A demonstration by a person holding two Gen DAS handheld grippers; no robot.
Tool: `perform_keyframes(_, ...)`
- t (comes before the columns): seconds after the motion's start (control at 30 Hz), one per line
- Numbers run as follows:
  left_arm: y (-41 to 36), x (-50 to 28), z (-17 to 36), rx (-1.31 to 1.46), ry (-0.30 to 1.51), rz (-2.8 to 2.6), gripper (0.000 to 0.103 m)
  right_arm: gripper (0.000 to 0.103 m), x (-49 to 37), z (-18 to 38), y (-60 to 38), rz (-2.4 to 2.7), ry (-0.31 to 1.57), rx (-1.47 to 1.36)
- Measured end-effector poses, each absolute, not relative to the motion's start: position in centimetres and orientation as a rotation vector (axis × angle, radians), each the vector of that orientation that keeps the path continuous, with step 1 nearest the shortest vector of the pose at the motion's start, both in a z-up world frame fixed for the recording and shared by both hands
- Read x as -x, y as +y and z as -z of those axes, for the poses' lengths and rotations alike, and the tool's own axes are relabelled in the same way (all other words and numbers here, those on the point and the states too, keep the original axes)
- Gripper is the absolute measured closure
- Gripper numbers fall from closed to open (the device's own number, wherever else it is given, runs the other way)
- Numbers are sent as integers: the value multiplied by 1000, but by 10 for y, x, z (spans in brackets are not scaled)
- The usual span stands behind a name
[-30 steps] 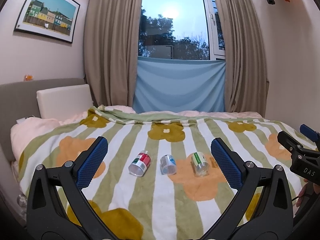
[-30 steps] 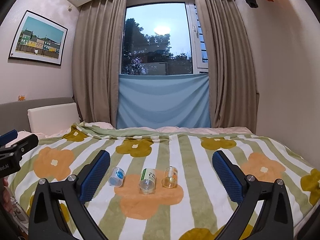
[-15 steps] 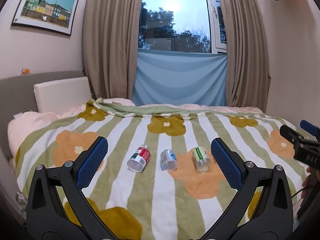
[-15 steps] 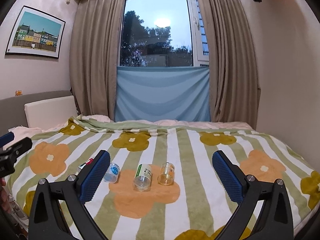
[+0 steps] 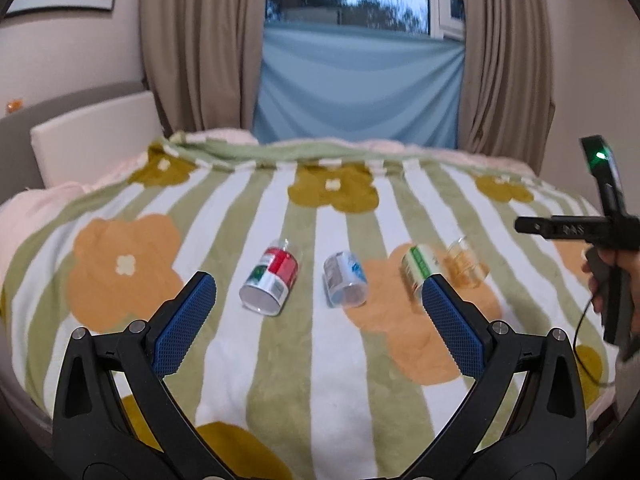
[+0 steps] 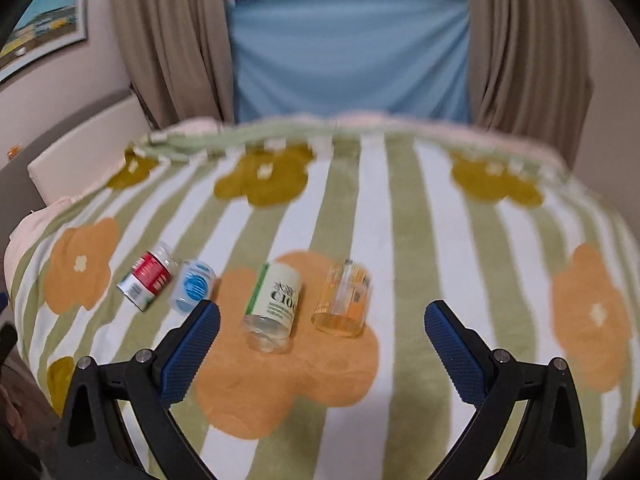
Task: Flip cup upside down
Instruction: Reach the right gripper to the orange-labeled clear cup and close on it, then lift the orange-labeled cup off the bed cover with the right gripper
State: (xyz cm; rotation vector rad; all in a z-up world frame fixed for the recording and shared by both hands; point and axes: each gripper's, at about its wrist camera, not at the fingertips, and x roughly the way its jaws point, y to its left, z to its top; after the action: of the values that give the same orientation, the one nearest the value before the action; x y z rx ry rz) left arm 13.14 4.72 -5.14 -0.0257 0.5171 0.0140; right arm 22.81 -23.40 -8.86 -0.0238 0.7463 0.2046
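Observation:
Several clear plastic cups lie on their sides in a row on the bed. From left: a red-labelled cup (image 5: 270, 280) (image 6: 147, 276), a blue-labelled cup (image 5: 345, 284) (image 6: 192, 287), a green-and-white cup (image 5: 418, 266) (image 6: 274, 304) and an orange-tinted cup (image 5: 466, 264) (image 6: 343, 299). My left gripper (image 5: 318, 298) is open and empty, in front of the red and blue cups. My right gripper (image 6: 322, 326) is open and empty, in front of the green and orange cups. Its body shows in the left wrist view (image 5: 600, 236).
The cups rest on a striped flower-patterned blanket (image 5: 224, 240) (image 6: 440, 240). A white pillow (image 5: 92, 140) and grey headboard stand at the left. Curtains and a blue-covered window (image 5: 360, 88) are behind the bed. A wall rises at the right.
Both grippers have tilted down and moved closer to the cups, which now appear larger. The right gripper's body has risen in the left wrist view. The cups have not moved.

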Motion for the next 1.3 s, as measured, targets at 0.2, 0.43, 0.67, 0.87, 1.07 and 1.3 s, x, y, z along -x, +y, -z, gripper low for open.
perform_keyframes(0.2, 53, -168, 82, 42, 614, 3, 0, 3, -315, 145, -246, -192, 948, -35)
perform_keyframes(0.43, 61, -196, 121, 84, 731, 9, 0, 20, -358, 192, -246, -222, 1073, -116)
perform_keyframes(0.67, 66, -195, 127, 118, 748, 13, 0, 47, -370, 209, -247, -229, 1114, -138)
perform_keyframes(0.87, 69, -182, 114, 128, 727, 20, 0, 47, -359, 198, -250, -254, 1098, -146)
perform_keyframes(1.07, 72, -157, 101, 146, 705, 4, 0, 47, -305, 152, -239, -363, 1021, -132)
perform_keyframes(1.3, 66, -125, 96, 172, 712, 7, 0, 47, -213, 149, -203, -505, 1007, -196)
